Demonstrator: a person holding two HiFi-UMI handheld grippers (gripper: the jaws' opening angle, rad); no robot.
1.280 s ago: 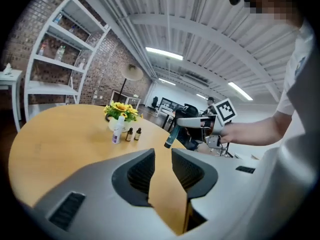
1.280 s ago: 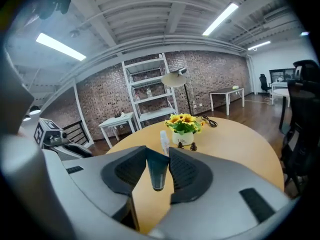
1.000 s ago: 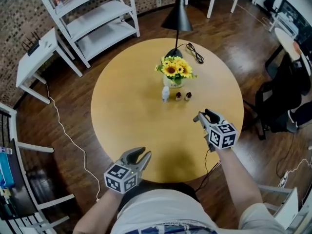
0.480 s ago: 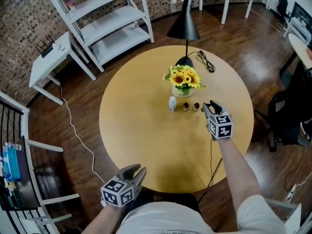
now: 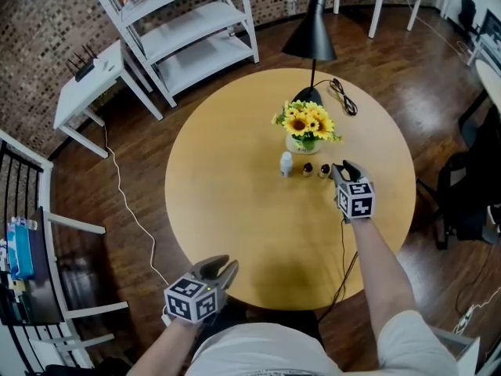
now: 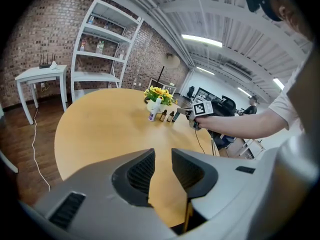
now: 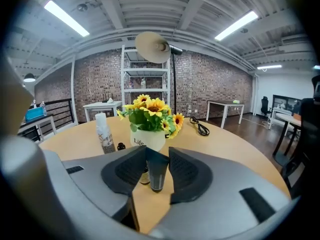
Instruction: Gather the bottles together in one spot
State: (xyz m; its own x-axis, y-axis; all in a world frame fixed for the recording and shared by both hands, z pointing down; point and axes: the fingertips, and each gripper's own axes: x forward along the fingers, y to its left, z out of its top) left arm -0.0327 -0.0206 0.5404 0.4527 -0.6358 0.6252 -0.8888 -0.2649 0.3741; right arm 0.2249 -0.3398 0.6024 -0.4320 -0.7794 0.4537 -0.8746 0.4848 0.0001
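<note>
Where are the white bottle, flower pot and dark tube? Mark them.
white bottle (image 5: 286, 163): head view, body.
flower pot (image 7: 146, 139): right gripper view, white front.
dark tube (image 7: 156, 171): right gripper view, mid-body.

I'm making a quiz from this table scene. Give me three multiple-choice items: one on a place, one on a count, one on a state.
1. Where does the white bottle stand?
A. beside the flower pot
B. on the shelf
C. at the table's near edge

2. How many small brown bottles stand next to it?
A. one
B. two
C. four

3. The right gripper is:
A. open and empty
B. shut on a dark tube
C. shut on nothing

Answers:
1 A: the head view shows it just in front of the pot.
2 B: two brown bottles stand in a row beside it.
3 B: the right gripper view shows the tube between its jaws.
</note>
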